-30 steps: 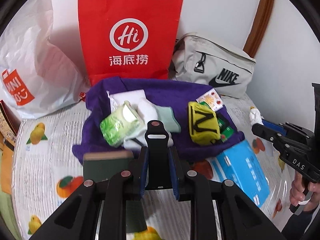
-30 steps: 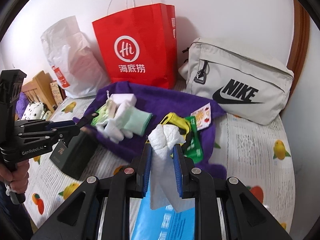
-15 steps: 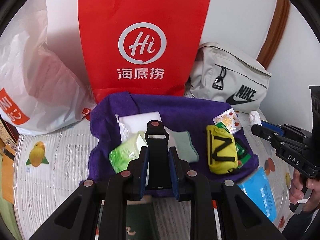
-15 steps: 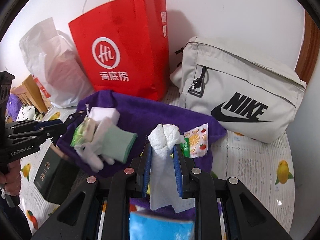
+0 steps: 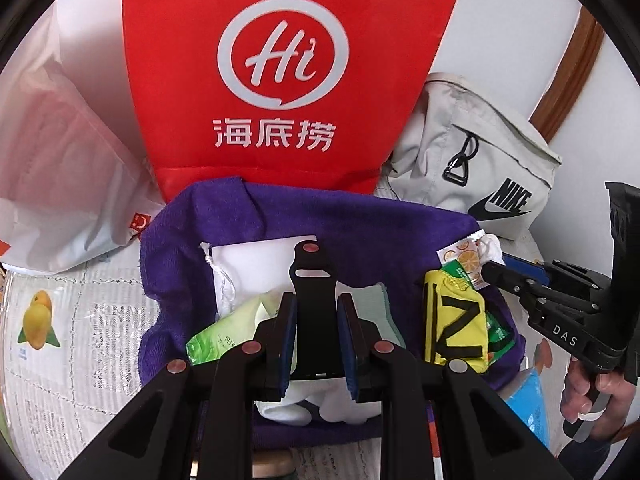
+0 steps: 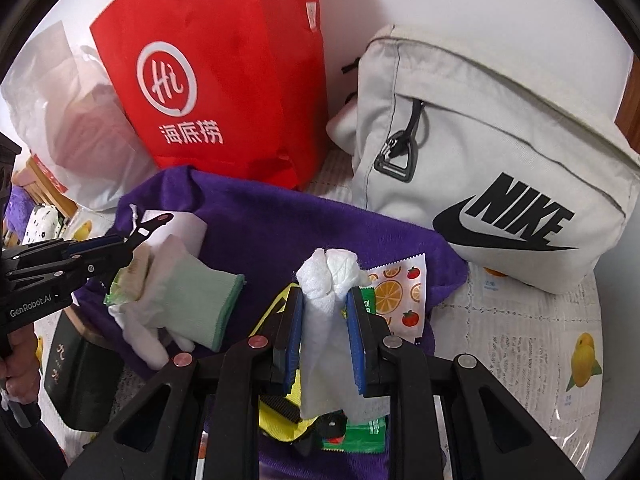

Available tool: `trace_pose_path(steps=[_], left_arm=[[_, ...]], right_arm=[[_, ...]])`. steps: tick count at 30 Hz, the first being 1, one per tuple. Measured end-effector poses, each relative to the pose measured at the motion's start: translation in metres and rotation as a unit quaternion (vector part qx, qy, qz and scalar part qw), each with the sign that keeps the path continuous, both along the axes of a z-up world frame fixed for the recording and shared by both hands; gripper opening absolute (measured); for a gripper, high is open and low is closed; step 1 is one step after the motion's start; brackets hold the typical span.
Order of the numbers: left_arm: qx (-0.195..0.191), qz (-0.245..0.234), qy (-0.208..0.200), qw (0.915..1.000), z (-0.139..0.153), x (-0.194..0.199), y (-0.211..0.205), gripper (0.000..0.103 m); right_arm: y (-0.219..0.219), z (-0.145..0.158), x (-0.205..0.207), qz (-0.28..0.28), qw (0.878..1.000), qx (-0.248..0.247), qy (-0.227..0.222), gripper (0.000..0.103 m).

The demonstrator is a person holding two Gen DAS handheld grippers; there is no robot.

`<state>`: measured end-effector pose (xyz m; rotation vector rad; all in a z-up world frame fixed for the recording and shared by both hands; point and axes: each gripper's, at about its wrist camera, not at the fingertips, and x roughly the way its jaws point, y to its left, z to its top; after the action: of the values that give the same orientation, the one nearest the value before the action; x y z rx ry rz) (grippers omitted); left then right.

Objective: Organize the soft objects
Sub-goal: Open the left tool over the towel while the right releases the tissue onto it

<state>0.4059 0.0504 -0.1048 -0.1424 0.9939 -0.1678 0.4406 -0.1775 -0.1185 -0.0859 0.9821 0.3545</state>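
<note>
Now | right tool [image 6: 323,312] clenched on crumpled white tissue [image 6: 328,276], above fuzzy purple towel [image 6: 280,220] | left tool [image 5: 316,320] clamped on flat black plastic clip [image 5: 310,280], over mint-cuffed white sock [image 5: 380,312] | glossy red paper bag [image 5: 288,80] upright behind.

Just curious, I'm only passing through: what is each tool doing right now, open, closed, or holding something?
Left tool: closed on a flat black clip-like piece.
Right tool: closed on a crumpled white tissue.
</note>
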Motion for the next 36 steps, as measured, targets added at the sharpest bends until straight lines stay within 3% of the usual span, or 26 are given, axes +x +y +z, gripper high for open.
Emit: trace_pose_path(steps=[11, 19, 21, 23, 25, 27, 31, 36], left_arm=[[-0.003, -0.001, 0.021, 0.9998, -0.015, 0.009, 0.0, 0.02], [-0.003, -0.003, 0.029, 0.9996, -0.02, 0.01, -0.001, 0.021], [-0.005, -0.005, 0.03, 0.9995, -0.019, 0.01, -0.001, 0.021], [-0.008, -0.006, 0.032, 0.9994, -0.017, 0.009, 0.0, 0.025], [-0.009, -0.006, 0.033, 0.9994, -0.015, 0.008, -0.001, 0.037], [-0.005, -0.007, 0.024, 0.9997, -0.01, 0.006, -0.002, 0.039], [0.008, -0.008, 0.009, 0.9999, 0.004, -0.002, -0.003, 0.049], [0.027, -0.001, 0.0, 0.9996, 0.021, -0.011, -0.008, 0.053]], right_arm=[[0.007, -0.025, 0.008, 0.01, 0.999, -0.014, 0.035, 0.022], [0.013, -0.031, 0.01, 0.014, 0.999, -0.017, 0.038, 0.024], [0.014, -0.032, 0.01, 0.016, 0.999, -0.018, 0.04, 0.031], [0.017, -0.033, 0.009, 0.021, 0.998, -0.028, 0.046, 0.039], [0.022, -0.031, 0.004, 0.027, 0.998, -0.037, 0.035, 0.04], [0.024, -0.026, 0.0, 0.028, 0.998, -0.037, 0.03, 0.047], [0.024, -0.016, -0.01, 0.024, 0.999, -0.039, 0.022, 0.047], [0.014, 0.006, -0.037, 0.01, 0.999, -0.031, 0.001, 0.047]])
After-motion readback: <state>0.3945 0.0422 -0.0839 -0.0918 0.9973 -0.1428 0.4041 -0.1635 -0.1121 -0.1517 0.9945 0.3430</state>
